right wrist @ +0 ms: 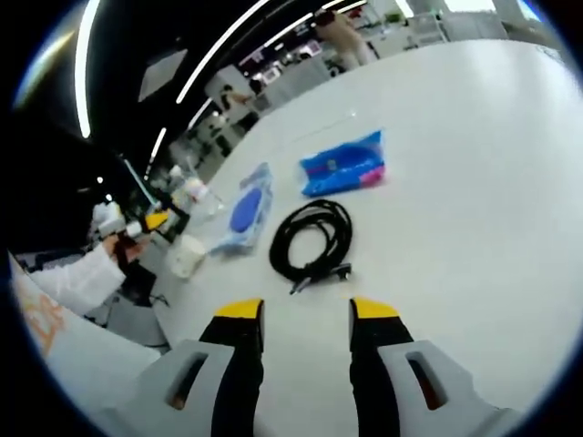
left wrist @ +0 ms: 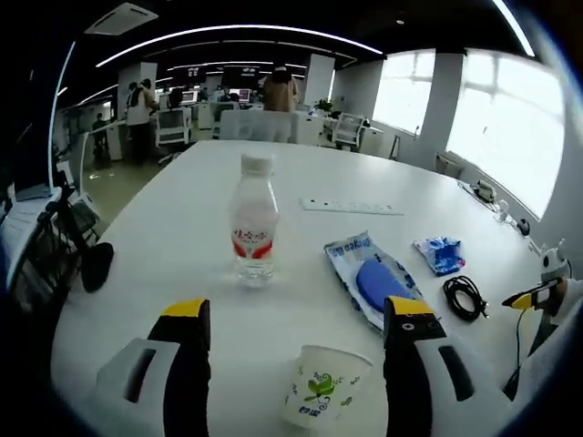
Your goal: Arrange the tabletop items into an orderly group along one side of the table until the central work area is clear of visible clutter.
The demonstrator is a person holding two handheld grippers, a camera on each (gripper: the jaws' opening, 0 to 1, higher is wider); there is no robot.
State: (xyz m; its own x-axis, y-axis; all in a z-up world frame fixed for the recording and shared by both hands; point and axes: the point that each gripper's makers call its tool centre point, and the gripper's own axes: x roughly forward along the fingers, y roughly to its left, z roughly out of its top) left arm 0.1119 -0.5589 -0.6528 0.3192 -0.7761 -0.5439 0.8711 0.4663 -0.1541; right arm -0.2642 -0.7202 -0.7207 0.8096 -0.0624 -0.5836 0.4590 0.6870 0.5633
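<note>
On a white worktop (left wrist: pixel 164 237) in an open office, my left hand-held gripper (left wrist: pixel 296 314) hangs released, jaws wide either side of a paper cup (left wrist: pixel 321 387) at the bottom centre of the left gripper view. I judge the cup comes first: close gently low on its wall, or it crushes or tips. It stands upright, mouth up, its printed side facing me. A water bottle (left wrist: pixel 254 218) stands upright at centre, long axis vertical; a flat blue pouch (left wrist: pixel 375 280) lies to its right, running toward lower right. My right hand-held gripper (right wrist: pixel 307 309), also released, points at a coiled black cable (right wrist: pixel 310 238) mid-frame, with a blue packet (right wrist: pixel 344 165) above.
</note>
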